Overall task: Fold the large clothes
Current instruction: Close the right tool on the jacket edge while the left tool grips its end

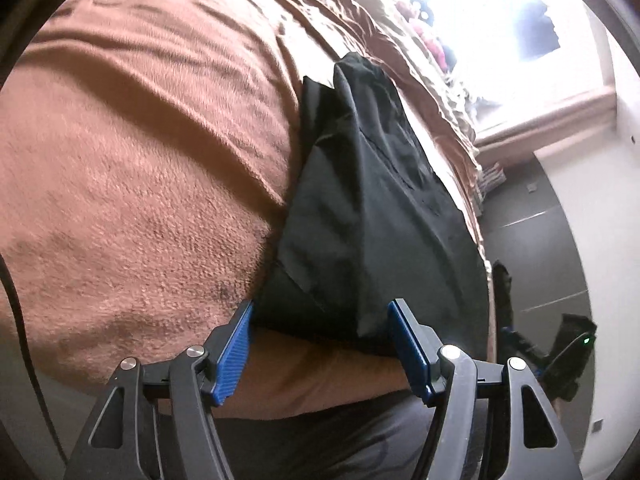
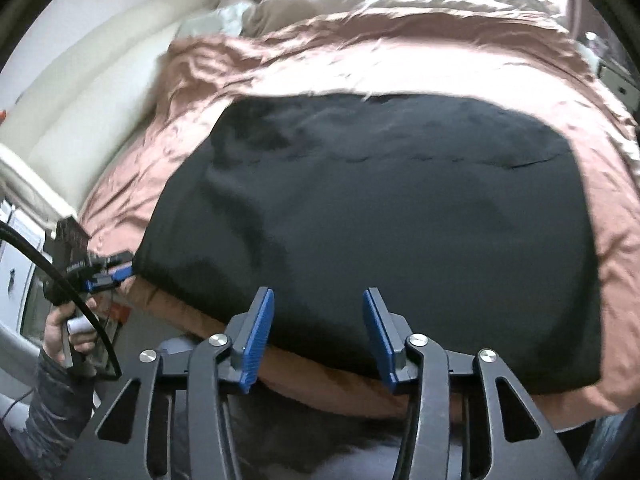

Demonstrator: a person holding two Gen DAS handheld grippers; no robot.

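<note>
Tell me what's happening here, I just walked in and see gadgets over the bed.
A person is folding a black garment spread flat on a brown blanket on the bed, with a two-finger tool in each hand. The left tool sits at the garment's near corner, jaws apart with the cloth edge between them. The right tool hangs over the near edge, jaws open, gripping nothing. No grip on the cloth is clear.
</note>
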